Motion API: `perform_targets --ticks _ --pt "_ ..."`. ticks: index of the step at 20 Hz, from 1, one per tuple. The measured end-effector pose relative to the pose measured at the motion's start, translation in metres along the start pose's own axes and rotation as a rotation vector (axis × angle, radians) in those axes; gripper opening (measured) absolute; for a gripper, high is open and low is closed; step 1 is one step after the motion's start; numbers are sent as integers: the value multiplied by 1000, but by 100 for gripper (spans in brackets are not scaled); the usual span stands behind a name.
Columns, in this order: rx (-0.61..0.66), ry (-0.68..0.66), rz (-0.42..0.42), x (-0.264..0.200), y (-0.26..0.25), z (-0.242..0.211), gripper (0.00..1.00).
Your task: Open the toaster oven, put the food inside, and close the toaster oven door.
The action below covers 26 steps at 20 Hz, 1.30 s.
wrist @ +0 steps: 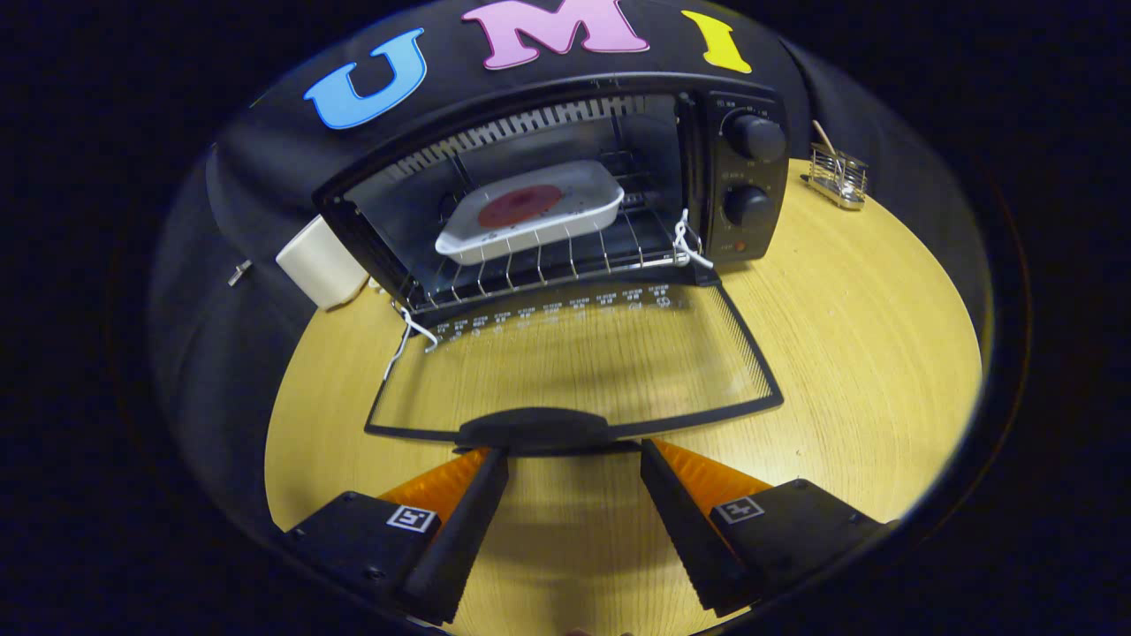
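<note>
- A pale boxy object [320, 262] sat on the tabletop [848, 353] against the left side of the toaster oven [548, 177], touching or nearly touching it; what it was could not be told.
- The toaster oven stood at the back of the tabletop with its cavity facing the gripper — a placement that let the door drop toward the reach.
- One white tray [530, 215] rested on the wire rack [539, 269] inside the cavity, carrying one dark red round of food [519, 205]; judging by this, the food was already in and only the closing was left.
- The glass door [574, 362] lay fully open and flat, hinged at the oven's lower edge, and the wood grain showed through it.
- One dark handle [535, 428] ran along the door's near edge, just ahead of the fingertips.
- The gripper [573, 450] held its fingers wide apart with nothing between them, the tips at either end of the handle — likely set to lift the door shut.
- Two round knobs [755, 137] sat stacked on the oven's right panel, with a small red lamp below them.
- One small wire holder [838, 177] stood well apart on the far right of the tabletop, a thin stick rising from it.
</note>
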State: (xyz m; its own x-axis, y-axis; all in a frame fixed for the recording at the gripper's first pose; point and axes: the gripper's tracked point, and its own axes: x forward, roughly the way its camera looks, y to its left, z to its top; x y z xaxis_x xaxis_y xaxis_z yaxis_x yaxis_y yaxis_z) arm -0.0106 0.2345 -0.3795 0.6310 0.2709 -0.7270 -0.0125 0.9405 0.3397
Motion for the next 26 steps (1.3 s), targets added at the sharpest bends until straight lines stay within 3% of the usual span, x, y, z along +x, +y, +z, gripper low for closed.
perform_targets --ticks 11,22,26 --pt "104 -71 99 -36 15 39 97" --pt "317 -211 167 -53 14 130 97" --pt "295 -306 169 -76 -9 158 97"
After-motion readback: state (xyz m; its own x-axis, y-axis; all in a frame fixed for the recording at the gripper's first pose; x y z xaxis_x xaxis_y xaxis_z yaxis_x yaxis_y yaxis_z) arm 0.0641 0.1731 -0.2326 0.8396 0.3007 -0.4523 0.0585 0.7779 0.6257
